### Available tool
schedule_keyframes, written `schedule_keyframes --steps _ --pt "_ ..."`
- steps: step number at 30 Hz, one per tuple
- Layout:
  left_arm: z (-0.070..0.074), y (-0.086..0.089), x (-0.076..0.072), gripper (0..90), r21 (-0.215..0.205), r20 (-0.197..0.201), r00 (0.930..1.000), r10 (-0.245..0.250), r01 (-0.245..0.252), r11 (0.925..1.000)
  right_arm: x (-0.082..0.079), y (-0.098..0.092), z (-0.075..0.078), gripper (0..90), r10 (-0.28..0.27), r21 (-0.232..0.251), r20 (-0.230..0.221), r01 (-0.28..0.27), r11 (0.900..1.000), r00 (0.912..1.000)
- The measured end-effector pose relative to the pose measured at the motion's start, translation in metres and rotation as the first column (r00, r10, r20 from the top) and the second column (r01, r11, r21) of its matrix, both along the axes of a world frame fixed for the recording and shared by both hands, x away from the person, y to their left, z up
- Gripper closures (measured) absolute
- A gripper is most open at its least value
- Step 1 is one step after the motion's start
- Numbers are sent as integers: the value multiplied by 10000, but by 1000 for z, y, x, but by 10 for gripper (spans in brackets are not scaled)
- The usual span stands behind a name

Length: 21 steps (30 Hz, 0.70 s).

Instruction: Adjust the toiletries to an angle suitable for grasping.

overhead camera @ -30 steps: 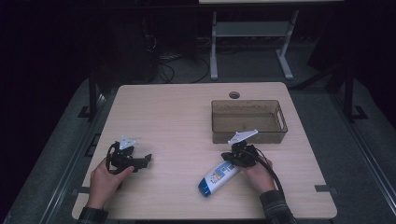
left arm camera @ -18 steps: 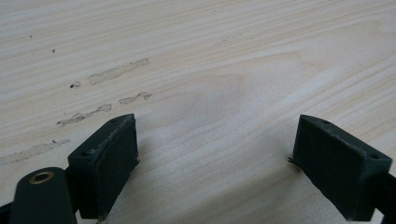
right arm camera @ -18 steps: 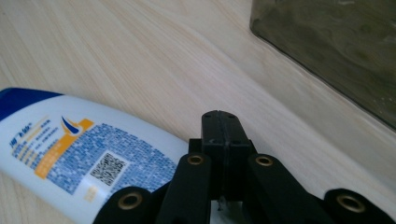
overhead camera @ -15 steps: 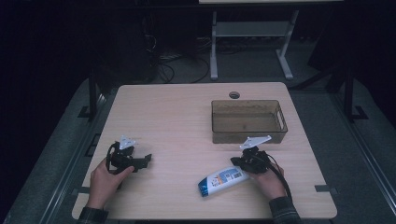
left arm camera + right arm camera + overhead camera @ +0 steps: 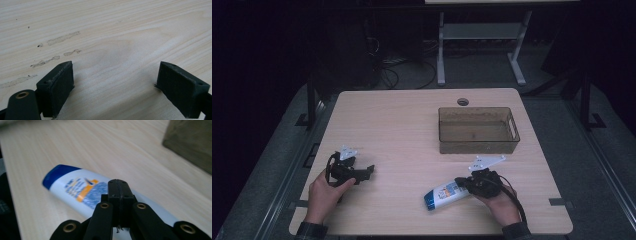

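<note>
A: Where's the bottle now?

B: The white shampoo bottle (image 5: 446, 194) with the blue cap lies on its side near the table's (image 5: 402, 125) near edge, right of centre, cap toward the left. The right gripper (image 5: 463, 183) sits at its far-right end, jaws clenched flat against each other with nothing between them; in the right gripper view they hang just over the bottle (image 5: 82, 188).

A: And the other one?

B: The left gripper (image 5: 368, 170) rests low at the near left, jaws released and wide, bare wood between them.

A: What could go wrong?

B: I'd judge that closed jaws can only push. A nudge on that rounded side could roll or slide the bottle toward the near edge, which is close. To lift it into the brown plastic bin (image 5: 478, 145) farther back, the jaws would have to open first.

A: Anything changed from a second ago?

B: The right hand has shifted right and nearer, from over the bottle's middle to its end. The bottle and left hand lie as before.
</note>
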State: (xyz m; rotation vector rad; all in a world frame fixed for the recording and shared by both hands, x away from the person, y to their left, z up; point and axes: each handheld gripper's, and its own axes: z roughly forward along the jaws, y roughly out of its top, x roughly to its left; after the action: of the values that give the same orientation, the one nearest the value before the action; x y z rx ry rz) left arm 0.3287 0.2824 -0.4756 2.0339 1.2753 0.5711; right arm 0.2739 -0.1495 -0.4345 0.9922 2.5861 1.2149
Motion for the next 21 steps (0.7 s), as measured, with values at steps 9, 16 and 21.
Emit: schedule_keyframes --steps 9,16,21 --pt "0 0 0 128 -2 -1 10000 0 0 10000 -21 23 -6 900 976 203 -277 -971 9951 9948" --pt "0 0 0 128 1 -3 10000 -1 1 10000 -30 43 -10 900 1683 200 -425 -1676 9857 9848" --pt "0 0 0 128 -1 0 10000 0 0 10000 -32 50 -11 900 1910 193 -476 -1902 9815 9804"
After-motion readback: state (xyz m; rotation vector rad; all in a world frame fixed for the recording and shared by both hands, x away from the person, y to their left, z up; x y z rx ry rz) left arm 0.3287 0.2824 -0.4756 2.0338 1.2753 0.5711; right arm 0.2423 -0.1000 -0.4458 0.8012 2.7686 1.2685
